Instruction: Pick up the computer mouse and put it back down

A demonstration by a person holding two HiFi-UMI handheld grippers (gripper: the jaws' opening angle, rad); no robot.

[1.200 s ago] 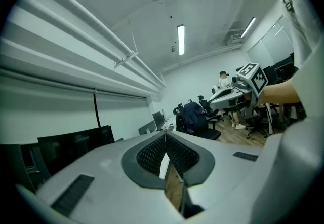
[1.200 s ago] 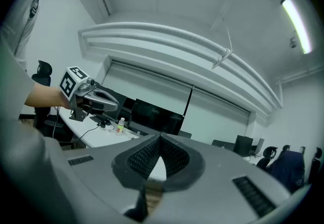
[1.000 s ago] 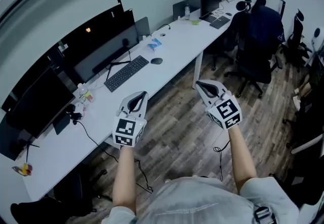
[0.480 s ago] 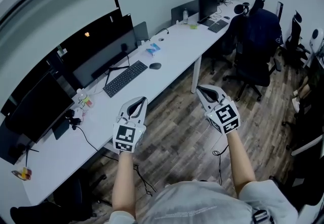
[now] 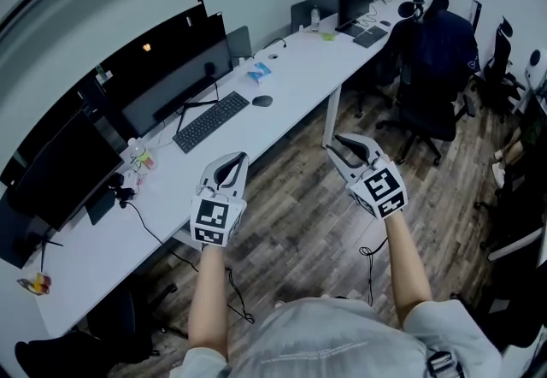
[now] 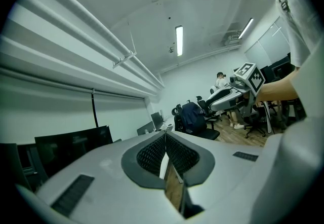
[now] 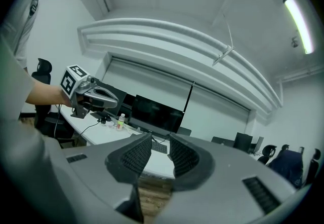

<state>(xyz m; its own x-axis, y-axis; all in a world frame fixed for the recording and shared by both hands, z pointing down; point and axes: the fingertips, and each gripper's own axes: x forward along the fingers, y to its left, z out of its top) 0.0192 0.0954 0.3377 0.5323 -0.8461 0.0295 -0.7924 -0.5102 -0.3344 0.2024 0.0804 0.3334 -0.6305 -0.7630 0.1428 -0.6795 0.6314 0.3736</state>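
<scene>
The dark computer mouse lies on the long white desk, just right of a black keyboard. Both grippers hang in the air over the wooden floor, well short of the desk and the mouse. My left gripper has its pads closed together at the tip and holds nothing. A narrow gap separates the pads of my right gripper, with nothing in it. Each gripper shows in the other's view: the right gripper and the left gripper.
Dark monitors line the desk's back edge. A small bottle and a blue packet sit on the desk. A black office chair with a jacket stands to the right on the wooden floor. Cables hang under the desk.
The head view has swayed slightly. Both grippers stay side by side over the floor, about where they were, with their jaws unchanged.
</scene>
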